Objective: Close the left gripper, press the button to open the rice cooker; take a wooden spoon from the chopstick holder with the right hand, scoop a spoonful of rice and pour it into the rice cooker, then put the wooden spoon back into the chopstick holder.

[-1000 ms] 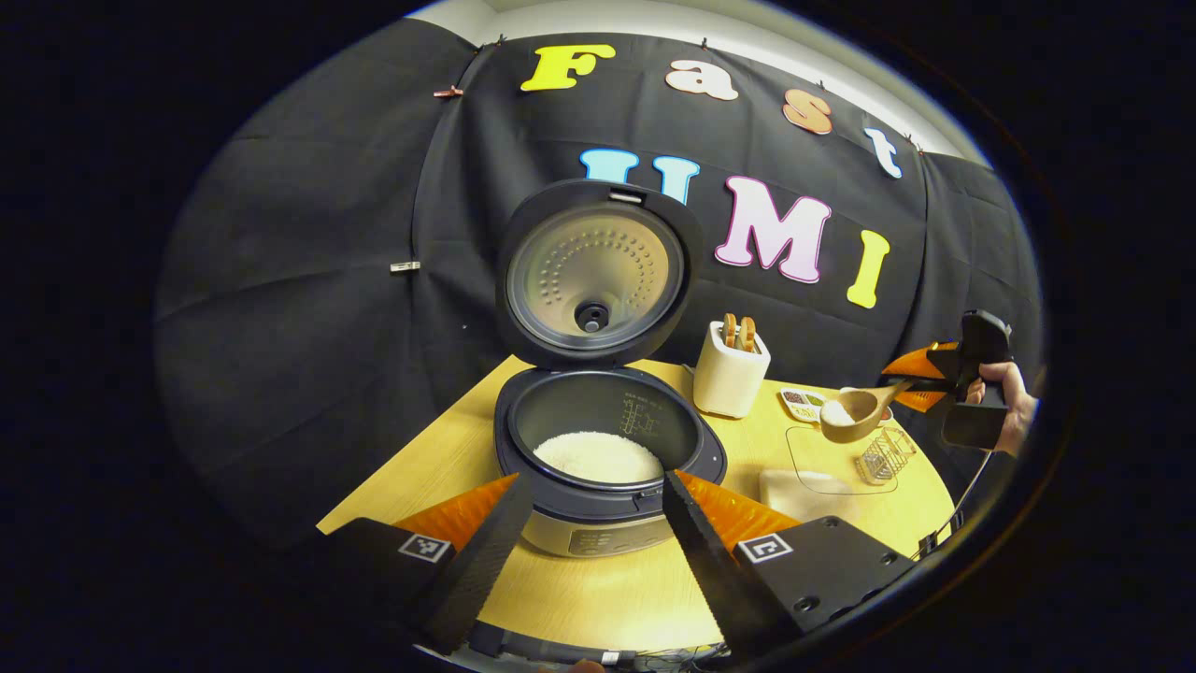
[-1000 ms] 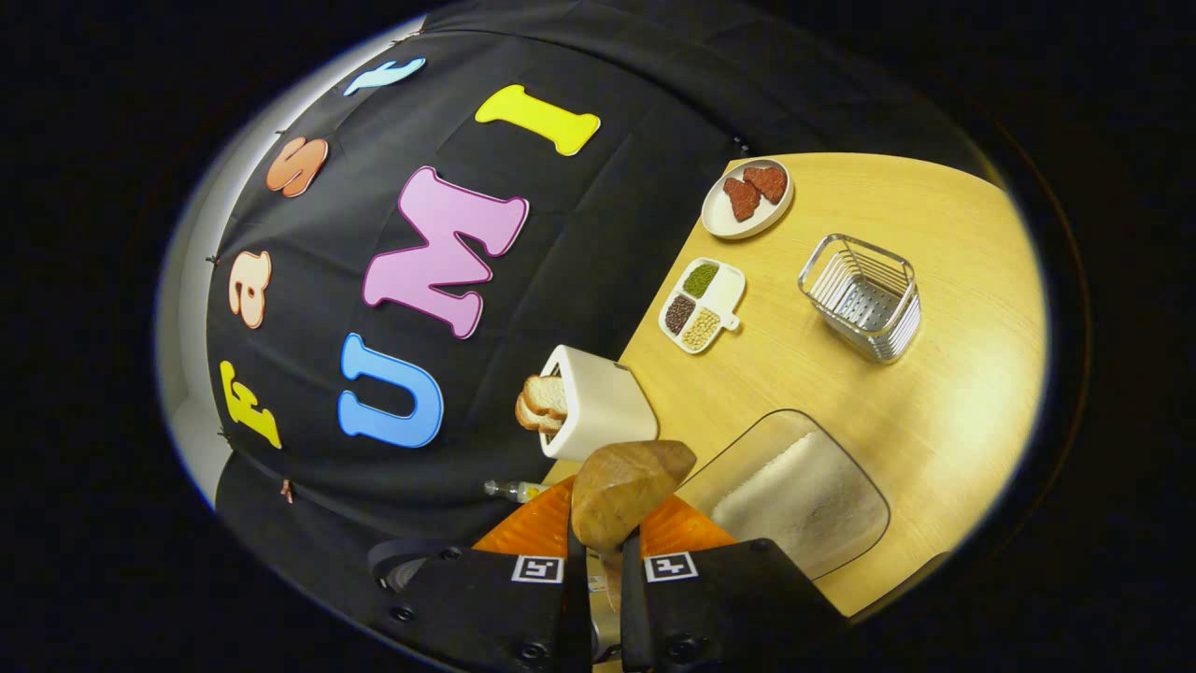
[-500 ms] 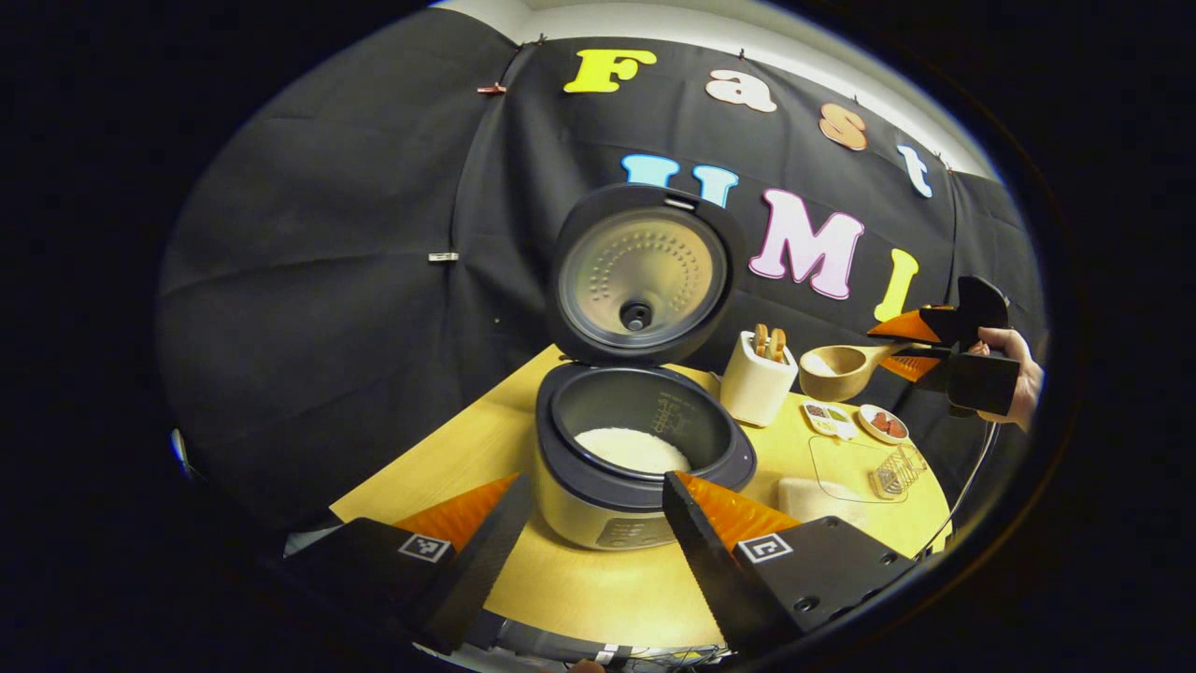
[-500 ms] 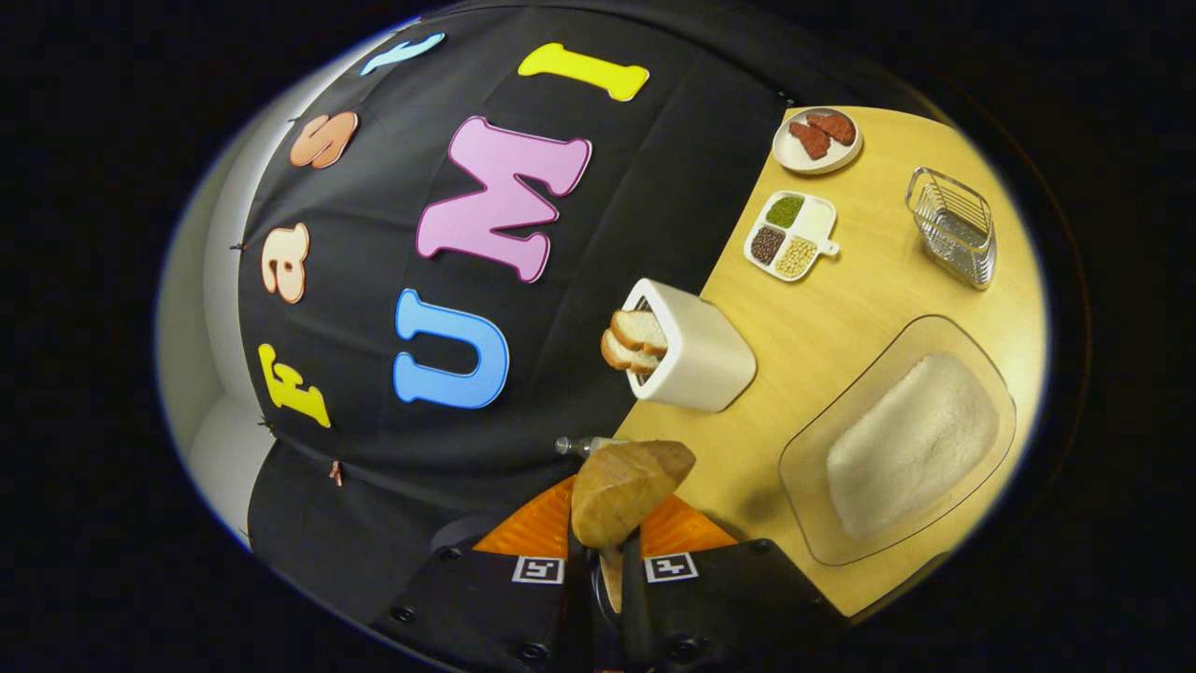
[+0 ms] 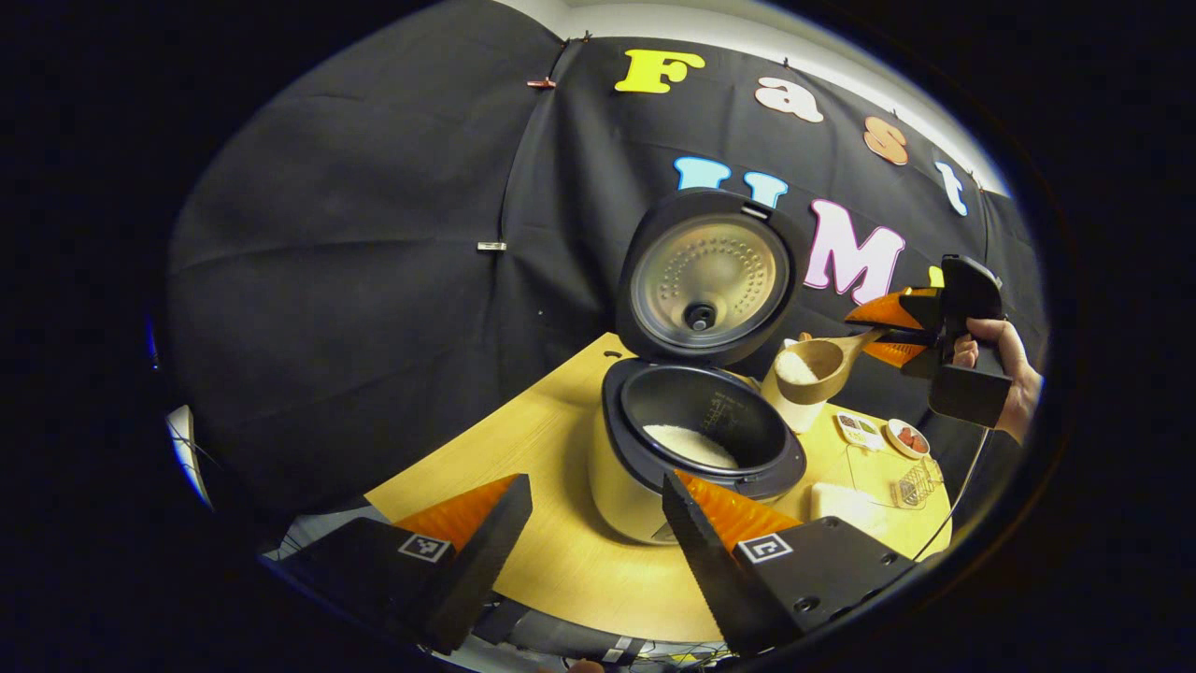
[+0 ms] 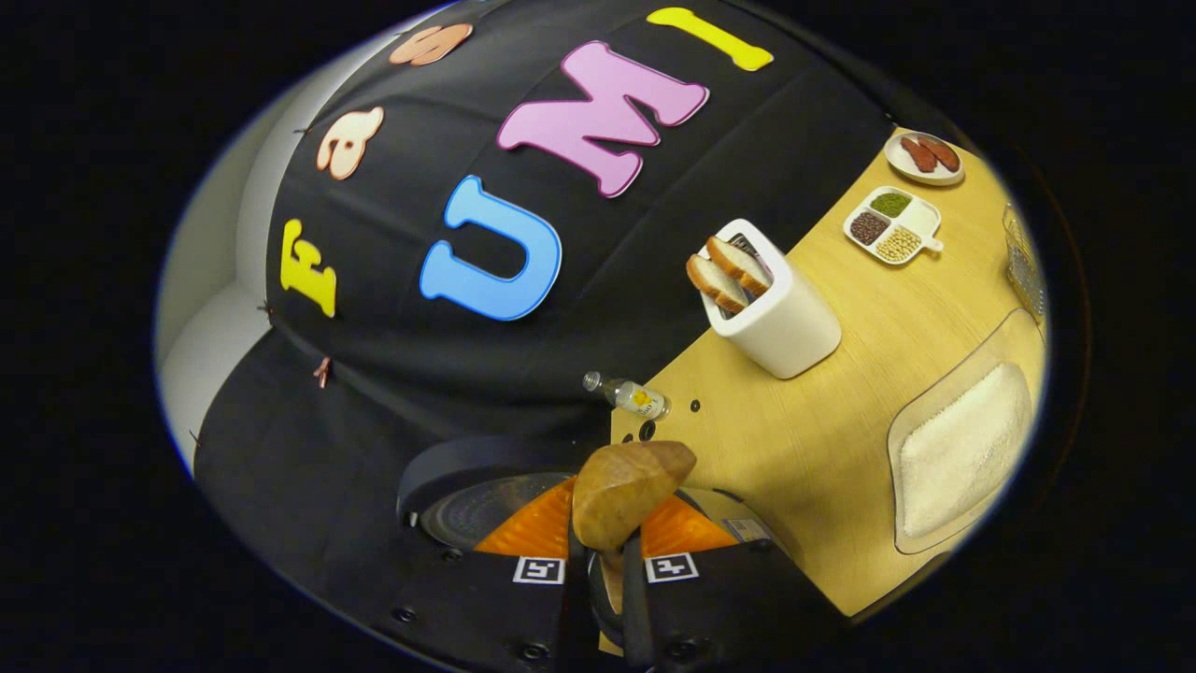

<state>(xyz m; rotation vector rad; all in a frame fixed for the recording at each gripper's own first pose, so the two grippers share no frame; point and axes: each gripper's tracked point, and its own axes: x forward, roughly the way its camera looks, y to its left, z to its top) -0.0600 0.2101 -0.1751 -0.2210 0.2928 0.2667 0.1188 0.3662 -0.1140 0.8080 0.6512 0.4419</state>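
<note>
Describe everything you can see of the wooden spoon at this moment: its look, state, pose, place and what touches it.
The wooden spoon is pale brown wood with a deep round bowl holding a heap of white rice. The right gripper is shut on its short handle, holding it roughly level in the air, beside the open rice cooker lid and not yet over the pot. Nothing else touches it.

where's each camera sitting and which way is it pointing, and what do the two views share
Left gripper view: rides the left gripper, facing the open rice cooker; its own spread fingers show, plus the right gripper and hand farther off.
Right gripper view: rides the right gripper, rolled sideways, above the table; its fingers pinch the wooden spoon.
Shared: spoon, white holder, rice tray.
</note>
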